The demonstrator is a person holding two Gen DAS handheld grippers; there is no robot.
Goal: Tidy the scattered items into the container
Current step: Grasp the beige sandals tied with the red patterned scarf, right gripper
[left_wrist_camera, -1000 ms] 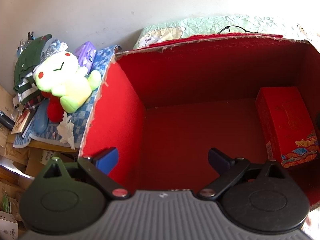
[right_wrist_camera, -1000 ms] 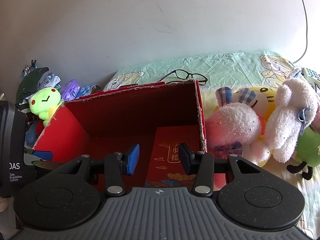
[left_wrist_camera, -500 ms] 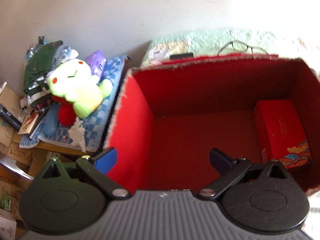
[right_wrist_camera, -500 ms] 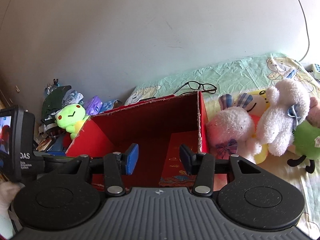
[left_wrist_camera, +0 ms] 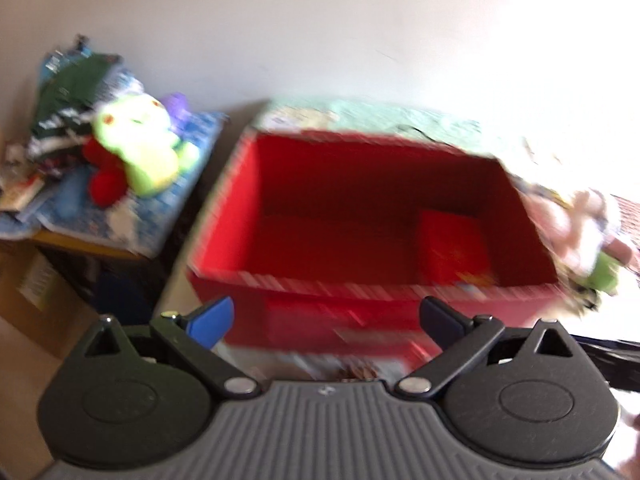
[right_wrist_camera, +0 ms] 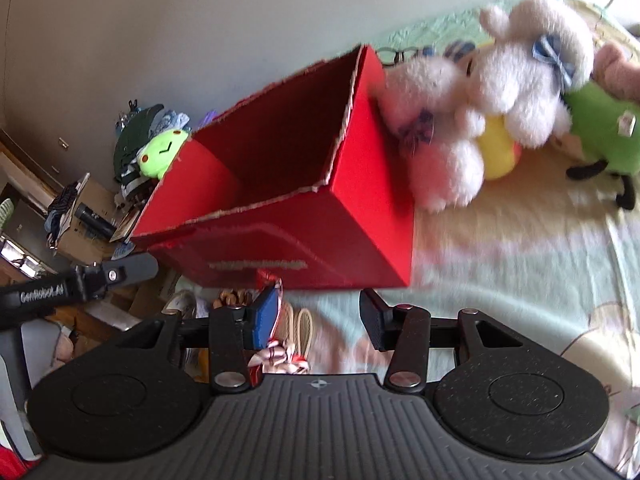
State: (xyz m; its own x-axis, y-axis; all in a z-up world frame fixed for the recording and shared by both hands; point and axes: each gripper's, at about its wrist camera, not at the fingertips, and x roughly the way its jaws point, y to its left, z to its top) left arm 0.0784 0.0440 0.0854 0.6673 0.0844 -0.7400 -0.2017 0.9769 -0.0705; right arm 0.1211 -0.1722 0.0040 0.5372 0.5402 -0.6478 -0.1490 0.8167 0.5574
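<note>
An open red cardboard box [left_wrist_camera: 280,288] [right_wrist_camera: 368,216] stands on the bed; a small red packet [left_wrist_camera: 452,240] lies inside at its right. My left gripper [left_wrist_camera: 326,320] is open and empty, in front of the box's near wall. My right gripper [right_wrist_camera: 318,318] is open and empty, before the box's front right corner. White plush animals [right_wrist_camera: 520,72], a yellow plush [right_wrist_camera: 496,148] and a green plush [right_wrist_camera: 600,132] lie on the bed right of the box. A lime green plush [left_wrist_camera: 140,148] [right_wrist_camera: 160,152] sits on the pile left of the box.
A side table [left_wrist_camera: 80,244] with clothes and a blue cloth stands left of the bed. Glasses [right_wrist_camera: 404,56] lie behind the box. Shoes [right_wrist_camera: 280,344] lie on the floor below the bed edge. The left gripper's handle [right_wrist_camera: 80,280] shows at left in the right wrist view.
Both grippers have pulled back and up from the box, which now shows its near wall. The right view has swung right, toward the plush toys. Both stay open and empty.
</note>
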